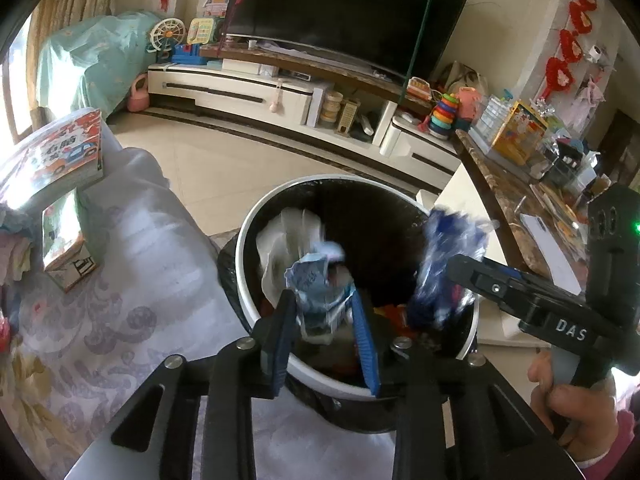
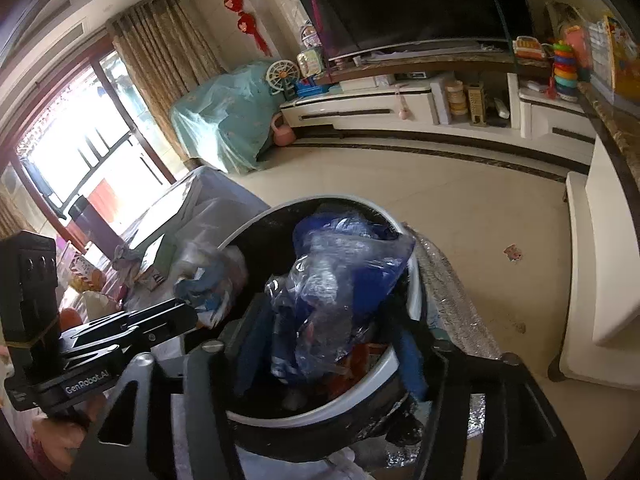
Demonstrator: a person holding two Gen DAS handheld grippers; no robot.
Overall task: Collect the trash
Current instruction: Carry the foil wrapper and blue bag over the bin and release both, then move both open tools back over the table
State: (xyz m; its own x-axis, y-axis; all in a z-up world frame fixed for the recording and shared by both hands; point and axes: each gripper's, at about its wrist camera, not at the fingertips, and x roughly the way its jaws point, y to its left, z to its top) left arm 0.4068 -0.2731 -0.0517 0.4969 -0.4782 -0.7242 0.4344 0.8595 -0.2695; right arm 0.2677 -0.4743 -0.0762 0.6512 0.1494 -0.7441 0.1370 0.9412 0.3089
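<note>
A round trash bin (image 1: 248,248) with a white rim and a black liner stands on the floor; it also shows in the right wrist view (image 2: 352,412). My left gripper (image 1: 320,304) is shut on a crumpled white and blue paper wrapper (image 1: 316,280) and holds it over the bin's mouth. My right gripper (image 2: 332,312) is shut on a crumpled blue and clear plastic bag (image 2: 340,276) over the bin; the bag also shows in the left wrist view (image 1: 448,264). White tissue (image 1: 280,240) and orange scraps lie inside the bin.
A cloth-covered surface (image 1: 132,320) with a book (image 1: 60,156) and a small carton (image 1: 68,240) lies left of the bin. A marble-topped counter (image 1: 516,208) with clutter is to the right. A TV stand (image 1: 280,92) and TV stand across the tiled floor (image 2: 460,208).
</note>
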